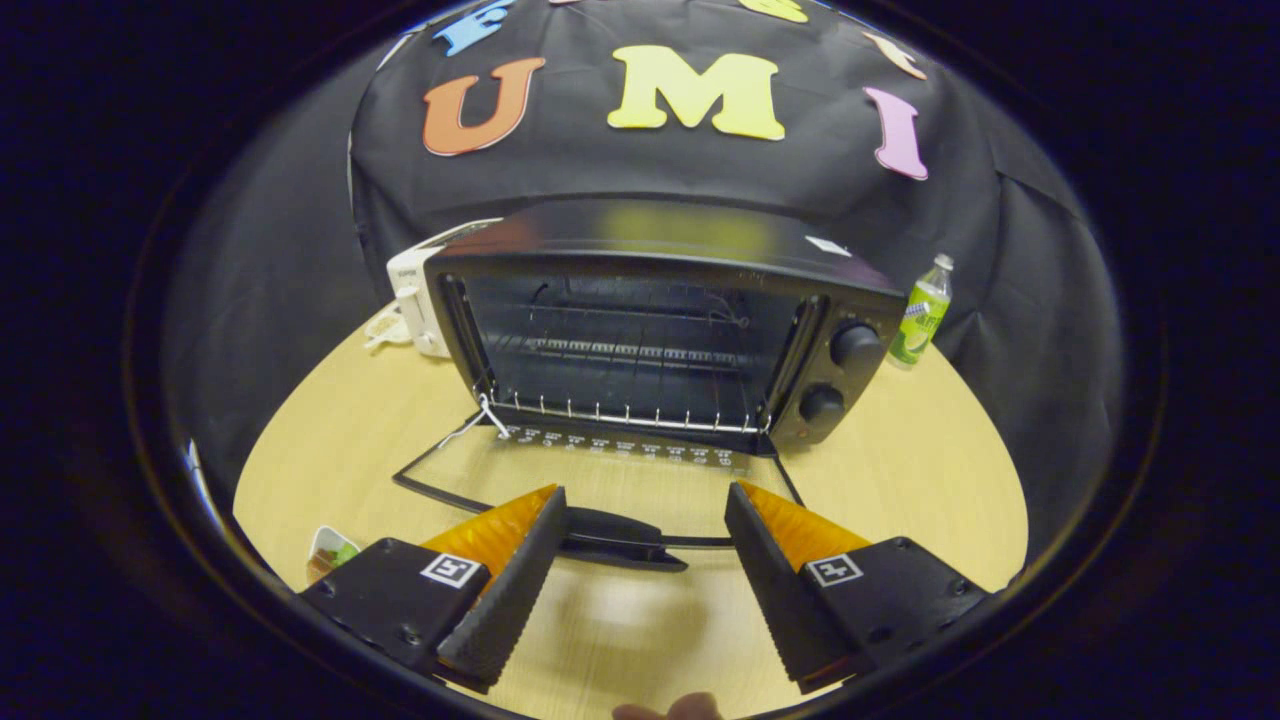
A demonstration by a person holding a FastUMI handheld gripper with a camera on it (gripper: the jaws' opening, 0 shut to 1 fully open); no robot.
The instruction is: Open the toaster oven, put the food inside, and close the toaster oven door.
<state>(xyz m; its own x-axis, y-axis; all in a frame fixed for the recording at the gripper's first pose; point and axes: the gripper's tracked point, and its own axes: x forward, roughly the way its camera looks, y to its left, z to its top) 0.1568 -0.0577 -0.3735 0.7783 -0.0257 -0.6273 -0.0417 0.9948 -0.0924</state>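
Food [331, 551], in a small packet, is seen on the bench [930, 470] at the far left, just outside the left finger. Behind the toaster oven [650, 320], at its left, a white appliance [415, 300] is partly hidden. The oven is set mid-bench with its door [600, 475] dropped flat toward the gripper [645, 510], and the wire rack [625, 410] inside is exposed. The door's handle [615, 535] is seen between the fingers, which are spread wide and pressed on nothing. Two knobs [856, 345] are mounted on the oven's right panel. A bottle [921, 315] with a green label is stood upright right of the oven
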